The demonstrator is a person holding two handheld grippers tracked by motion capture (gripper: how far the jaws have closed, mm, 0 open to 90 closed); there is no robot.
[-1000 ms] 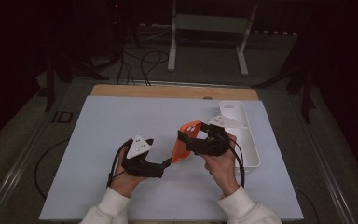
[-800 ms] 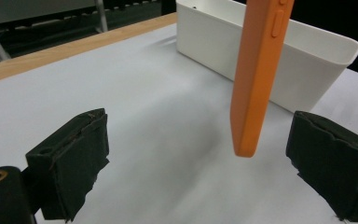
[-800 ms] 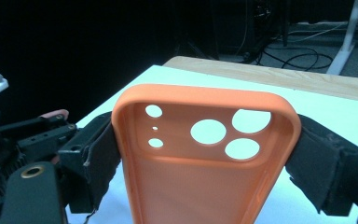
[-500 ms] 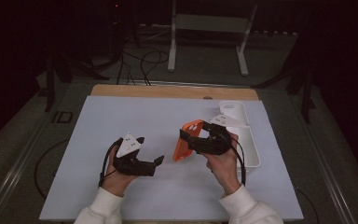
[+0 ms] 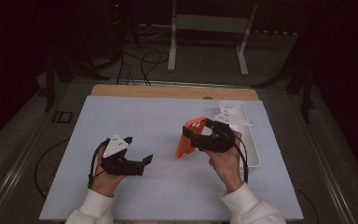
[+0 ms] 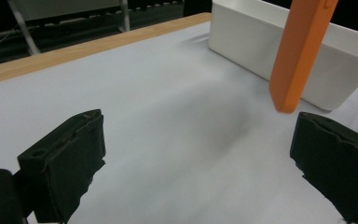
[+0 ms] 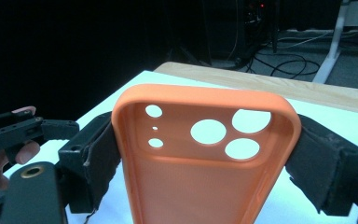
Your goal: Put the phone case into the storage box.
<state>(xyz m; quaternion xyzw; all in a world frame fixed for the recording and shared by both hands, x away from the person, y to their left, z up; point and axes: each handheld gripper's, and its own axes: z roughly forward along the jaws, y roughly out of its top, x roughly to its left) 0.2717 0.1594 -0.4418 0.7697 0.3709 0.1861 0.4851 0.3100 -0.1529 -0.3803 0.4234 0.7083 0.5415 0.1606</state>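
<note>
On the white table, right gripper clamps orange phone case.

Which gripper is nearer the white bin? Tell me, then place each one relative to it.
Right. The right gripper, shut on the orange phone case, is just beside the white bin. The left gripper, open, sits farther off across the table, away from the bin.
</note>
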